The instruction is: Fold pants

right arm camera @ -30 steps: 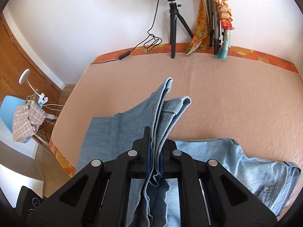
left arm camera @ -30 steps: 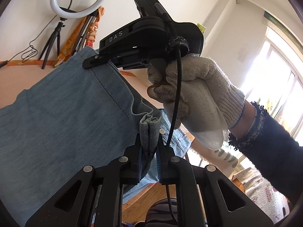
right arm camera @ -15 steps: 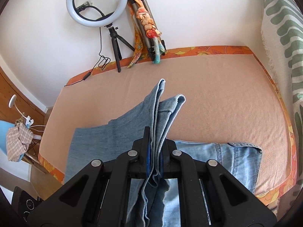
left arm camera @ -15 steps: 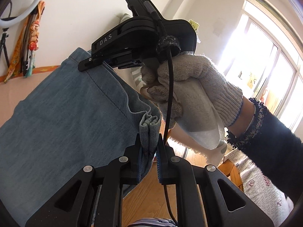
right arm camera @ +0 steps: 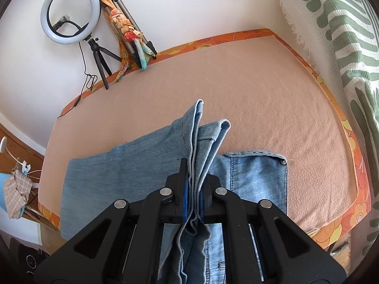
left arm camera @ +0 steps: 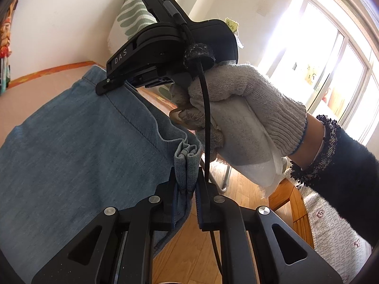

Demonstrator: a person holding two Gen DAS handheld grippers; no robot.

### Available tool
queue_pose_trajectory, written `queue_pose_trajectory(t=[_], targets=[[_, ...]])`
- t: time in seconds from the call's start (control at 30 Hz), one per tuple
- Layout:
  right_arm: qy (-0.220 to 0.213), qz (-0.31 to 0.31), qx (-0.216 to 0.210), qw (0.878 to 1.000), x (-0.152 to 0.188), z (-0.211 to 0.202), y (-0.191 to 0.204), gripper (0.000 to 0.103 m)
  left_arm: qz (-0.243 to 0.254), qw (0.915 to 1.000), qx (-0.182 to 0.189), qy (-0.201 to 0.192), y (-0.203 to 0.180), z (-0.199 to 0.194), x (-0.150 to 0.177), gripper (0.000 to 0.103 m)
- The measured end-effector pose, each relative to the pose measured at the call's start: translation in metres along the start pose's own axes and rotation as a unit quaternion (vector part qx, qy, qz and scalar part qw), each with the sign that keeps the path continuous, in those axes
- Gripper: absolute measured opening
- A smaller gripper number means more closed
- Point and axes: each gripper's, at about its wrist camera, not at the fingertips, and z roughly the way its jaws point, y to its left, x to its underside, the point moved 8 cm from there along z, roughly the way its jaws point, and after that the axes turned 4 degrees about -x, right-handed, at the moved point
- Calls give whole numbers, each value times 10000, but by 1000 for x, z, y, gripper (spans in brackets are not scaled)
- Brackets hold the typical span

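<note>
The pants are light blue jeans (right arm camera: 123, 165). Their waist part (right arm camera: 258, 175) lies flat on the peach blanket (right arm camera: 236, 90), and the leg ends are lifted above it. My right gripper (right arm camera: 193, 184) is shut on a bunched hem of the jeans, which sticks up past the fingers. My left gripper (left arm camera: 187, 184) is shut on another folded hem corner of the jeans (left arm camera: 71, 142), held up in the air. The right gripper's body (left arm camera: 170, 47), held in a white gloved hand (left arm camera: 236, 108), is close in front of the left gripper.
A ring light on a tripod (right arm camera: 71, 14) and a second tripod with a scarf (right arm camera: 128, 28) stand at the blanket's far edge by the wall. A green-patterned cloth (right arm camera: 343, 35) hangs at the right. Wooden floor (left arm camera: 236, 194) lies beyond the blanket's edge.
Both grippers have swung to the right with the hems held. The lifted leg ends now hang over the waist part, nearer the blanket's right edge. Both grips are unchanged.
</note>
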Motion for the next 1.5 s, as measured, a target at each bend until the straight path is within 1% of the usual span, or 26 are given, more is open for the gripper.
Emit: queue_pose_trajectory(t=[0.1,0.23,0.3,0.33,0.37,0.4,0.43,0.47,0.5,0.53,0.6,0.63,0.67,0.7,0.73,0.8,0.87,0.93,1.03,1.13,1.2,1.27,1.33,1.4,1.47,1.5], targets=[[45,110,13,9999,6,11,-13,7,-88,9999,43,97,10,6,-5,11],[119,277,-18,9995,11,24,-26,7,-96,9998,-55,177,19,7,-8,11],[184,240,68,9995,14,31,-29,7,-110,9996,-32,252,17,7,-7,11],[217,222,111,9995,15,35,-30,7,-105,9995,-32,284,18,6,-6,15],[243,227,135,9994,16,37,-32,7,-76,9995,-35,311,17,3,-4,15],[266,253,171,9992,18,39,-33,7,-52,9993,-62,368,17,0,-3,18],[273,293,222,9990,18,40,-35,9,-49,9990,-90,429,19,-2,-3,28],[277,312,292,9987,18,40,-37,13,-63,9988,-115,466,21,-5,-2,35],[255,308,400,9984,18,38,-38,19,-78,9988,-127,470,23,-9,-3,42],[229,280,510,9980,17,35,-38,27,-79,9989,-142,438,27,-14,-4,44],[136,169,782,9967,15,25,-39,34,-121,9990,-257,334,29,-28,-2,44],[82,158,868,9961,14,19,-38,38,-167,9990,-300,281,34,-35,3,44],[13,188,910,9957,12,12,-39,42,-221,9989,-344,223,40,-40,-3,44],[-75,216,923,9955,11,5,-37,48,-276,9987,-395,151,47,-50,-3,44],[-162,214,942,9952,9,-2,-35,52,-322,9984,-454,73,49,-56,0,44],[-308,144,938,9950,7,-16,-28,52,-431,9971,-621,-80,68,-76,1,44],[-399,102,833,9957,8,-26,-18,53,-581,9949,-790,-215,84,-97,5,44],[-453,93,688,9966,11,-33,-5,53,-728,9913,-1042,-355,103,-120,13,44],[-503,-55,497,9975,16,-37,21,53,-1047,9835,-1383,-519,133,-148,32,44],[-496,-176,196,9984,23,-34,53,53,-1343,9740,-1703,-660,147,-174,53,44],[-451,-302,13,9985,27,-29,77,53,-1566,9661,-1914,-737,160,-185,69,44],[-397,-462,-174,9980,31,-24,101,53,-1847,9585,-2024,-788,168,-199,92,44],[-328,-596,-329,9971,35,-17,125,53,-2076,9506,-2170,-782,180,-202,109,44],[-207,-741,-492,9958,40,-9,149,53,-2334,9425,-2269,-763,183,-210,125,44],[-93,-894,-529,9946,45,1,168,54,-2577,9341,-2354,-748,192,-214,140,44],[-35,-966,-537,9939,46,7,177,57,-2656,9313,-2384,-726,195,-215,145,44]])
